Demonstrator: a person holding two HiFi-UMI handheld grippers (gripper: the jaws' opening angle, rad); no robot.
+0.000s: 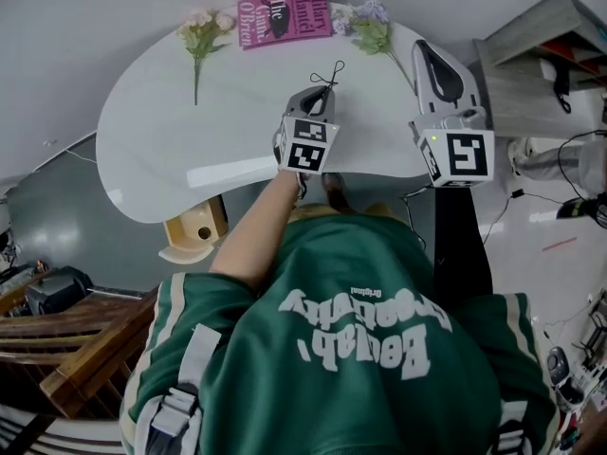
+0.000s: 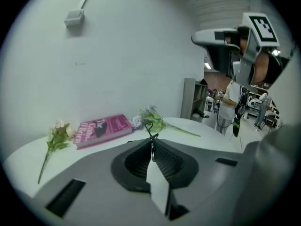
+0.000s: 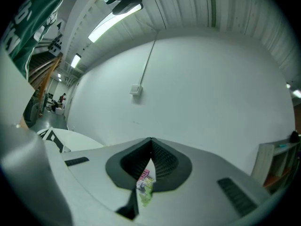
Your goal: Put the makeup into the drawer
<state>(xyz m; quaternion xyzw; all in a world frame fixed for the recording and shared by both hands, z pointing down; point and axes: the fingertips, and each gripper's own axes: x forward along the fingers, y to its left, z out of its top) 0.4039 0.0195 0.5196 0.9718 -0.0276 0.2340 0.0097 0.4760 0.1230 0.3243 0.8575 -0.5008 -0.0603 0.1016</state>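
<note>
My left gripper [image 1: 327, 85] is over the middle of the white table [image 1: 161, 131], pointing towards the back wall. Its jaws are shut on a thin black wire loop [image 1: 334, 72] that sticks up from the tips. In the left gripper view the loop [image 2: 149, 128] stands just above the closed tips [image 2: 151, 138]. My right gripper [image 1: 422, 51] hovers over the table's right end; its jaws [image 3: 151, 141] meet with nothing between them. It also shows in the left gripper view, upper right [image 2: 196, 37]. I cannot tell what kind of makeup item the loop belongs to.
A pink book [image 1: 284, 16] lies at the table's back edge between two flower sprigs [image 1: 201, 36] [image 1: 370, 28]. A pale wooden piece with a round hole [image 1: 194, 235] sits under the table's near edge. A grey shelf unit [image 1: 541, 60] stands to the right.
</note>
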